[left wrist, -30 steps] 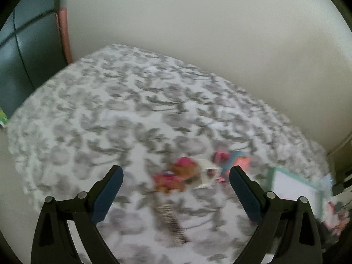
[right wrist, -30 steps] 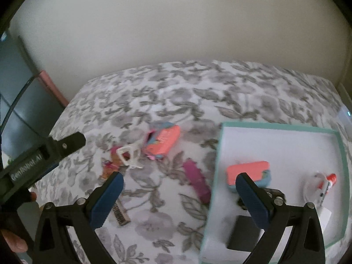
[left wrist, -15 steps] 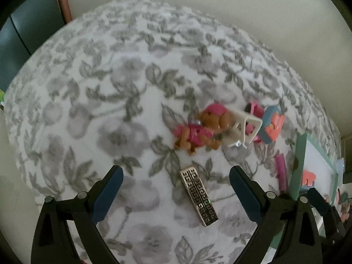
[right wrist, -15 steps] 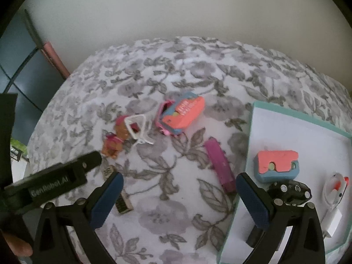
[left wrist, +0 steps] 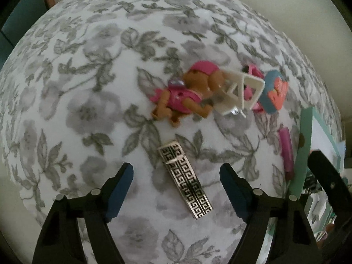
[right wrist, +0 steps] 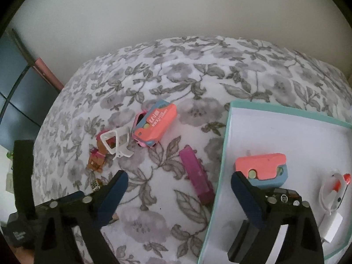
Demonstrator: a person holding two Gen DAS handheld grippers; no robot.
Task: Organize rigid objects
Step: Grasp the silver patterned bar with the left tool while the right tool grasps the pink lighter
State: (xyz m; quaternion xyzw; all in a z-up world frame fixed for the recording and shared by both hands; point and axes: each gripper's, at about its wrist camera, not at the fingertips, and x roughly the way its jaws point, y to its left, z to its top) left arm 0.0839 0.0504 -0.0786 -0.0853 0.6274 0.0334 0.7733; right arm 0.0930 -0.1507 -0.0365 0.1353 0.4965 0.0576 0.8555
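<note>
A grey floral cloth (right wrist: 198, 70) covers the whole table, running up to a pale wall at the far side. On its right lies a shallow teal-rimmed tray (right wrist: 226, 132) with a white floor, holding a coral-and-blue case (right wrist: 261, 168) near its left wall, a black piece half hidden by a finger, and a small white-and-orange item (right wrist: 334, 189) further right.

The left gripper (left wrist: 176, 176) points steeply down at the cloth, its jaws closing; the patterned black-and-silver bar (left wrist: 186, 179) lies between the blue pads (left wrist: 120, 189), untouched. The right gripper (right wrist: 179, 187) hangs over the tray's left edge, jaws also closing, with the magenta bar (right wrist: 197, 175) on the cloth between them, apart from both.

Further off sit a second coral-and-blue case (right wrist: 157, 124), a white frame piece (right wrist: 116, 140) leaning against a brown-and-pink toy figure (left wrist: 187, 94).
</note>
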